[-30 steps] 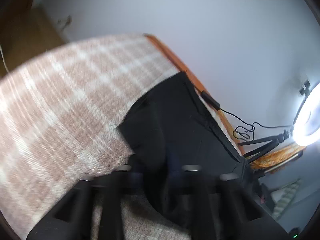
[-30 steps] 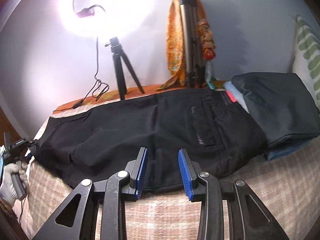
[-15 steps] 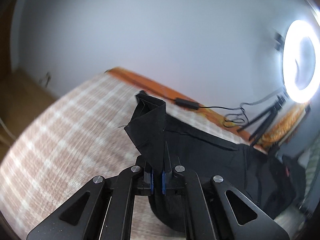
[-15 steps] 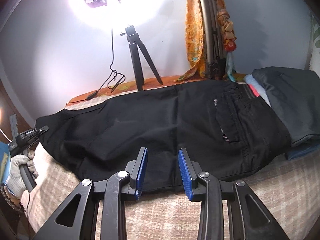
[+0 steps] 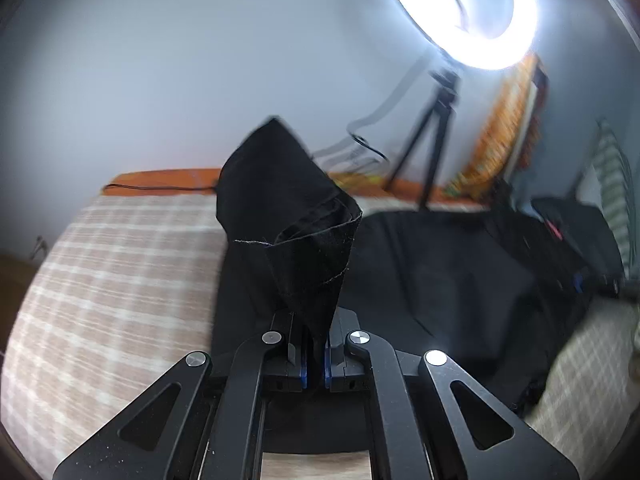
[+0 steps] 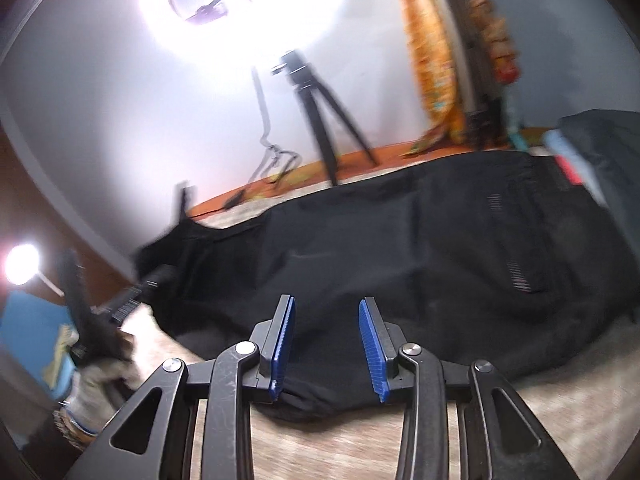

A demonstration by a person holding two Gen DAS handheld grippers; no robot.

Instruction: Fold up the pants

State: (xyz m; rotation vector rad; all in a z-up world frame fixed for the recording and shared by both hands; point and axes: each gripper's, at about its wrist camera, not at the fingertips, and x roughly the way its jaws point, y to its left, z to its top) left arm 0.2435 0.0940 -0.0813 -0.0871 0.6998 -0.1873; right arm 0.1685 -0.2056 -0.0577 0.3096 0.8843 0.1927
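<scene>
Our left gripper (image 5: 315, 354) has its jaws pinched tight on the hem end of one leg of the black pants (image 6: 400, 248), and that cuff stands up in a crumpled cone in front of the left wrist camera. The rest of the pants lies stretched lengthwise across the checked bedspread (image 5: 112, 264), the waist end near a stack of folded clothes (image 6: 600, 148). Our right gripper (image 6: 327, 346) hovers with its jaws spread wide and holding nothing, its blue pads (image 6: 370, 344) over the near edge of the fabric. A ring light (image 5: 468, 12) on a tripod (image 6: 320, 120) glares against the wall behind.
</scene>
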